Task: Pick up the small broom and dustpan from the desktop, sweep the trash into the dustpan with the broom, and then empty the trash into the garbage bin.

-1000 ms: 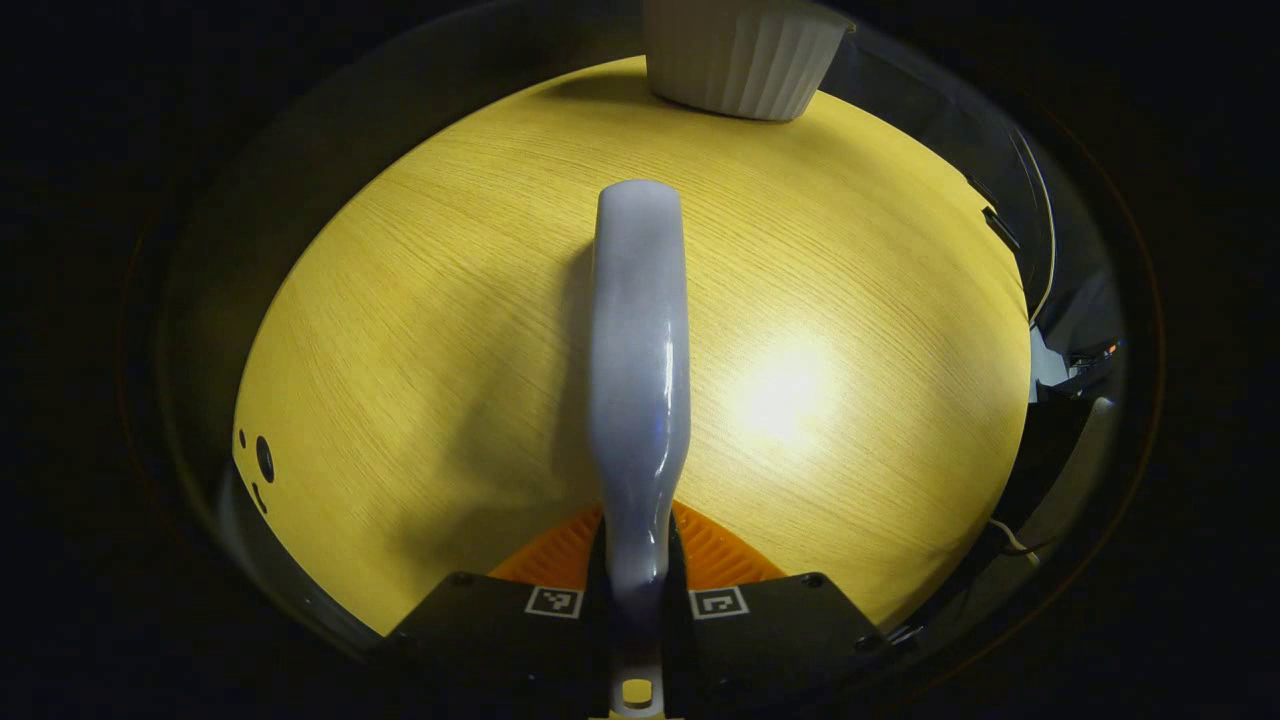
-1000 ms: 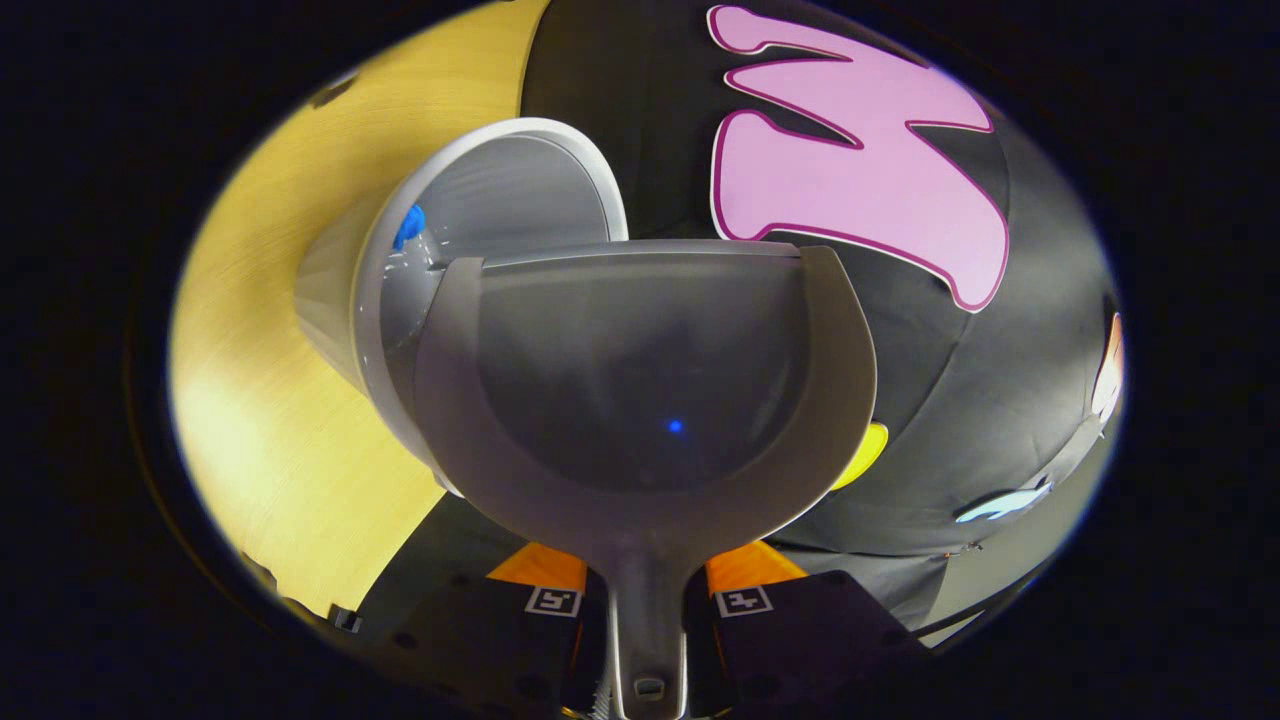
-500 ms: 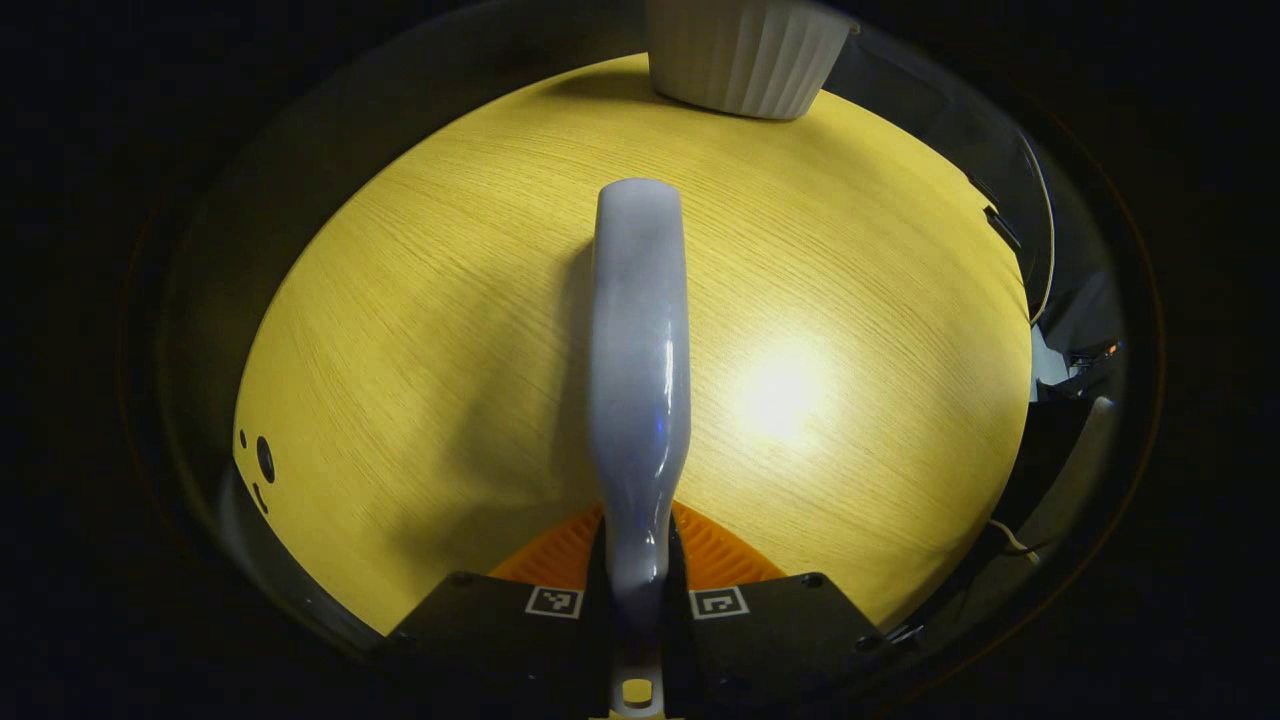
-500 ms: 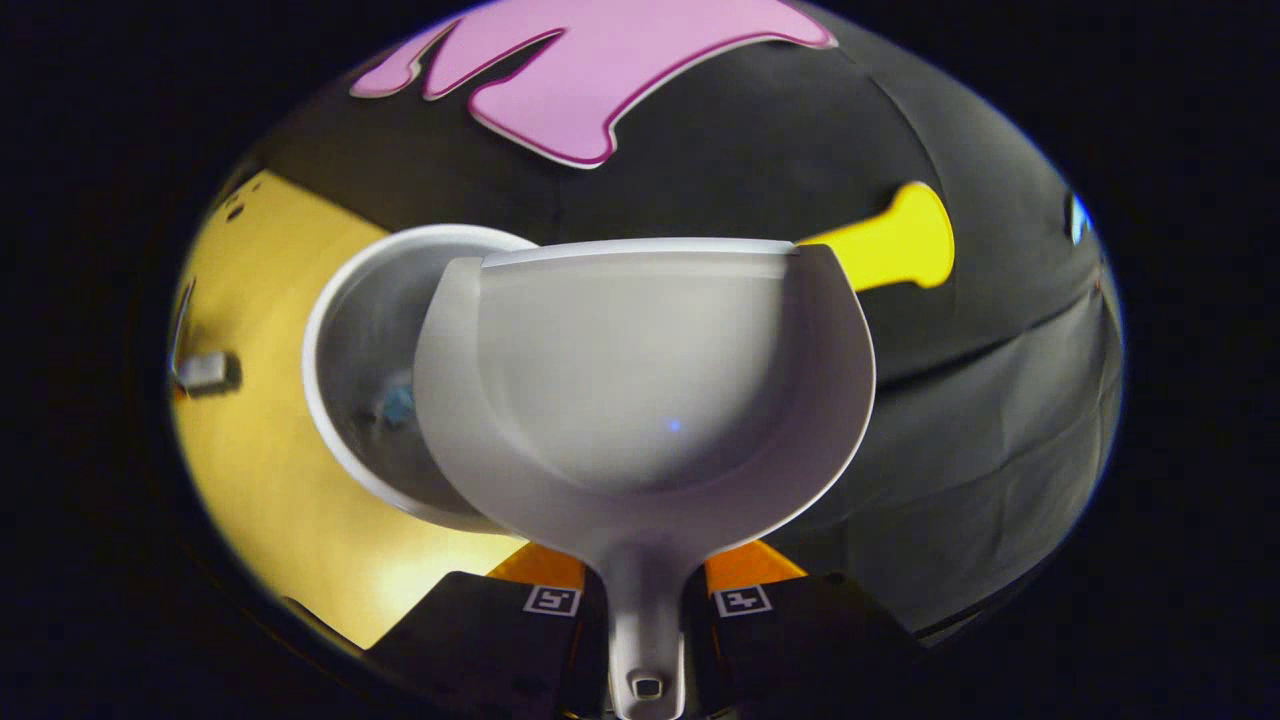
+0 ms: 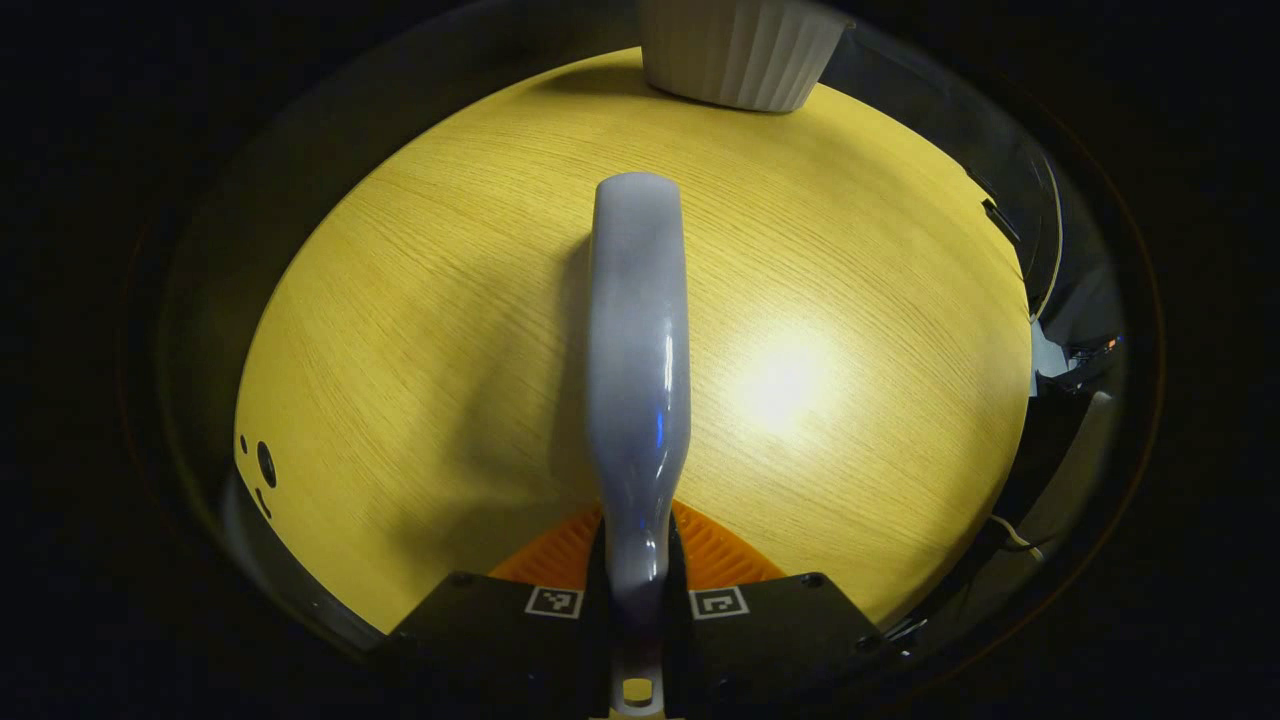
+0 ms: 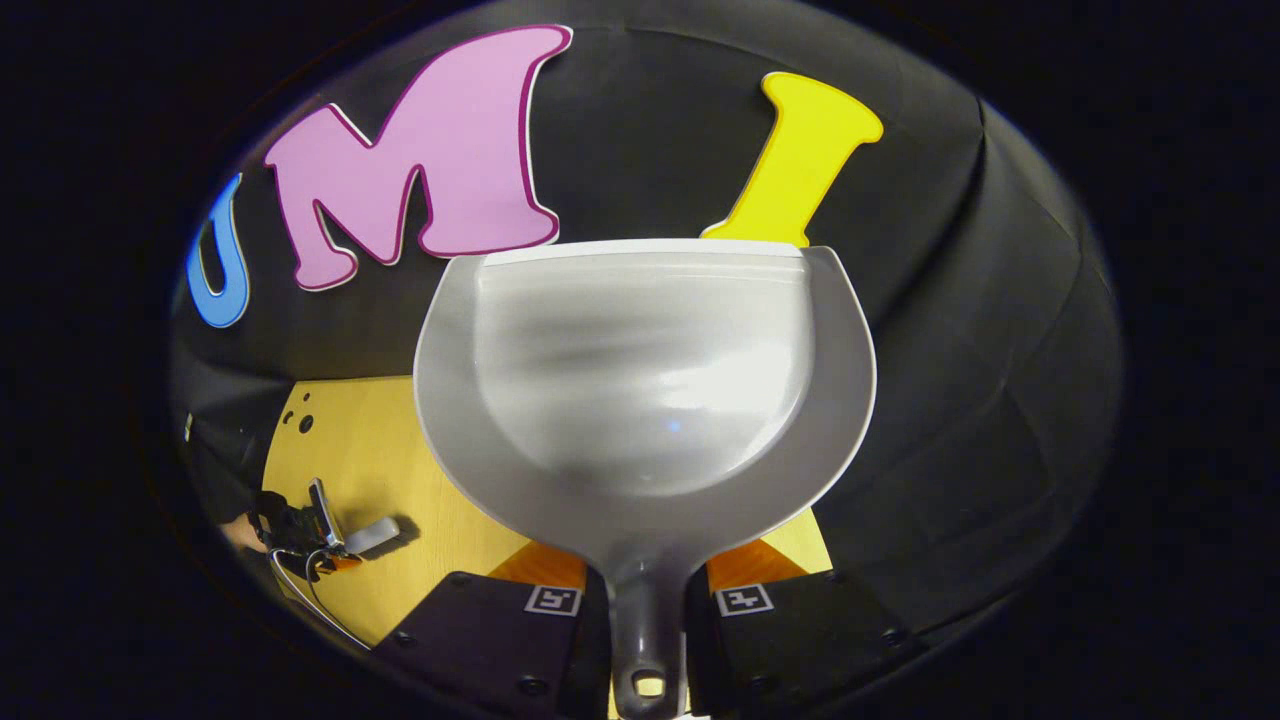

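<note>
The small broom (image 5: 638, 350), pale grey-lilac and glossy, reaches forward over the yellow wooden desktop (image 5: 420, 330), and my left gripper (image 5: 638, 565) is shut on its narrow end. The white ribbed garbage bin (image 5: 738, 55) stands at the far edge of the desktop, ahead of the broom. In the right gripper view the grey dustpan (image 6: 645, 380) is held up facing the booth wall, its scoop empty. My right gripper (image 6: 647, 590) is shut on the dustpan's handle. Far off at lower left, the left gripper (image 6: 305, 525) holds the broom (image 6: 375, 535) low over the desktop (image 6: 400, 470).
Small dark holes (image 5: 263, 460) mark the desktop near its left edge. Cables (image 5: 1045, 280) and dark gear hang off the right edge. A bright light reflection lies right of the broom. The black booth wall rises behind the desk.
The right gripper has swung the dustpan away from the bin and turned it level toward the wall; the bin has left its view. The left gripper and broom have barely moved.
</note>
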Available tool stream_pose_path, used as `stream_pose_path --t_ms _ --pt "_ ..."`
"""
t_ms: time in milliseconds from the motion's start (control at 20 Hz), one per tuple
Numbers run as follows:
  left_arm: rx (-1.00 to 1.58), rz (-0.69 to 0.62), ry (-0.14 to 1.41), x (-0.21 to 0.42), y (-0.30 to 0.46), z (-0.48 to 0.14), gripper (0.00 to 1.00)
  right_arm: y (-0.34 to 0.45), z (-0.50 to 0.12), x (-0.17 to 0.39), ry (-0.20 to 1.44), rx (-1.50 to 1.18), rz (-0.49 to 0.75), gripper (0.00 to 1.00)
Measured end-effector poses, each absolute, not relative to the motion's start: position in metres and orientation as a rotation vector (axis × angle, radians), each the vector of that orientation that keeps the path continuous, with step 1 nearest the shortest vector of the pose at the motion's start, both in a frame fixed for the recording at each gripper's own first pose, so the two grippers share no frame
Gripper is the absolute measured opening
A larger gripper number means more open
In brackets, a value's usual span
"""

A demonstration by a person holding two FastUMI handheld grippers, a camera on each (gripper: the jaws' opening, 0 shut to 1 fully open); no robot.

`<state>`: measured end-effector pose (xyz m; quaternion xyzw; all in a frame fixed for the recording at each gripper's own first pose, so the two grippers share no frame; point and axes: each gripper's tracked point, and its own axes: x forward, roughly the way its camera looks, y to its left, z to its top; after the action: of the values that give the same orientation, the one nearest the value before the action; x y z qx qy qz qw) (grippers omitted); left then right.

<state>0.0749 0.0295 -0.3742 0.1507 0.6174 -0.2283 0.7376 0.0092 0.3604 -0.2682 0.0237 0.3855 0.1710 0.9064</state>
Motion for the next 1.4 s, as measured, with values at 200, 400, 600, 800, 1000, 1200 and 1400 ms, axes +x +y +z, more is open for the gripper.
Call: stream_pose_path --t_ms 200,400,600,800,1000,1200,1400 --pt "0.331 -0.497 1.358 0.075 0.030 -0.375 0.24 0.355 -0.251 -0.015 0.732 0.042 0.416 0.34" --pt "0.331 -0.492 1.360 0.076 0.029 -0.375 0.24 0.361 -0.245 -0.057 0.751 0.113 0.488 0.34" --pt "0.325 -0.477 1.363 0.075 0.029 -0.375 0.24 0.374 -0.265 -0.104 0.787 0.103 0.557 0.34" --pt "0.321 -0.459 1.378 0.074 0.029 -0.375 0.24 0.398 -0.299 -0.151 0.835 0.066 0.623 0.34" --pt "0.330 -0.437 1.401 0.073 0.030 -0.373 0.24 0.423 -0.352 -0.199 0.918 0.019 0.682 0.34" --pt "0.330 -0.398 1.410 0.072 0.027 -0.375 0.24 0.445 -0.407 -0.245 1.036 -0.012 0.761 0.34" --pt "0.335 -0.376 1.424 0.071 0.028 -0.374 0.24 0.455 -0.457 -0.267 1.101 -0.096 0.791 0.34"
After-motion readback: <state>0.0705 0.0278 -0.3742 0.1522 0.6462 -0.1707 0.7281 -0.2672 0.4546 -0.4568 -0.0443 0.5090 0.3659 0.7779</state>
